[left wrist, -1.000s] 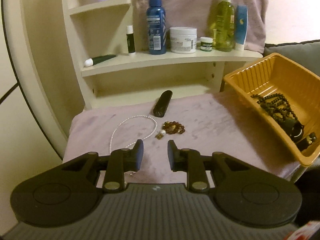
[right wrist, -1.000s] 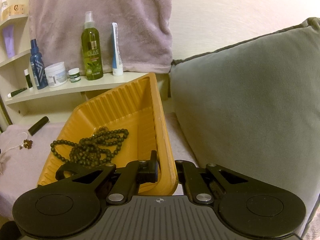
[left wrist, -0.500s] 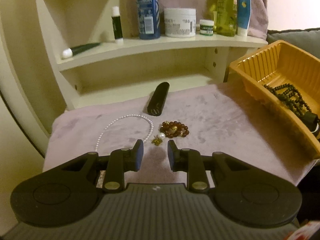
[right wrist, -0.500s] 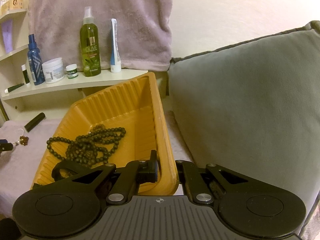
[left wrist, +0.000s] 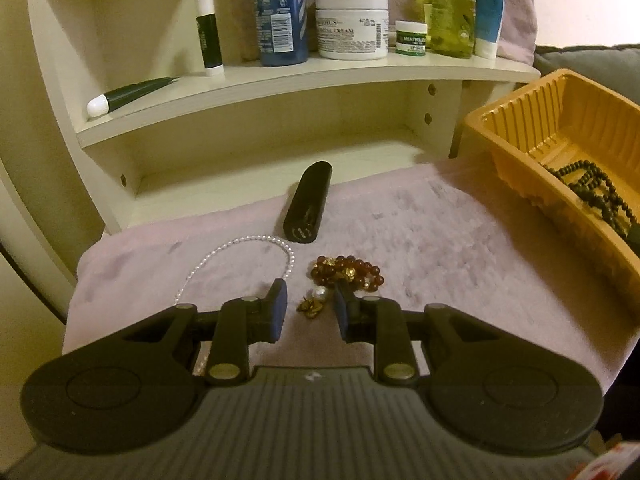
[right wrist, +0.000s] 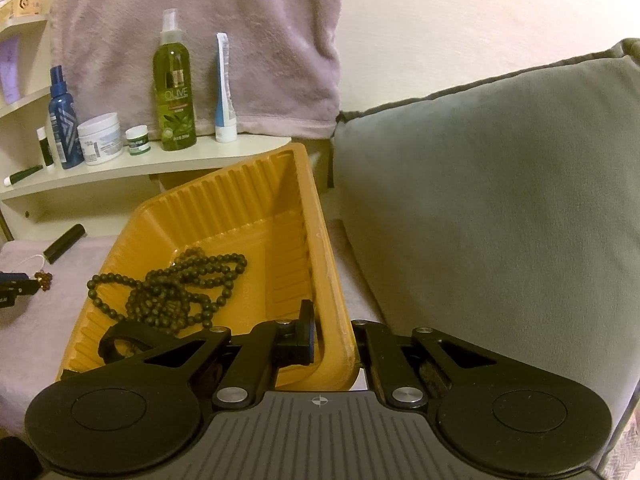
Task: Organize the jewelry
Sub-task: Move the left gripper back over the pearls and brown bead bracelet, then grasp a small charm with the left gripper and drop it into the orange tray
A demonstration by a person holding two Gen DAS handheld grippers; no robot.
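On the pink cloth lie a gold earring with a white pearl, a brown bead bracelet and a white pearl necklace. My left gripper is open, low over the cloth, its fingertips on either side of the earring. An orange tray holds a dark bead necklace and a black ring. My right gripper is shut on the tray's near right rim. The tray also shows in the left wrist view.
A black tube lies on the cloth behind the jewelry. A cream shelf holds bottles, a cream jar and tubes. A grey cushion stands right of the tray. The cloth's near edge is close below my left gripper.
My left gripper has moved forward and down toward the earring, which now sits between its fingertips. The right gripper keeps its hold on the tray rim, nearly still.
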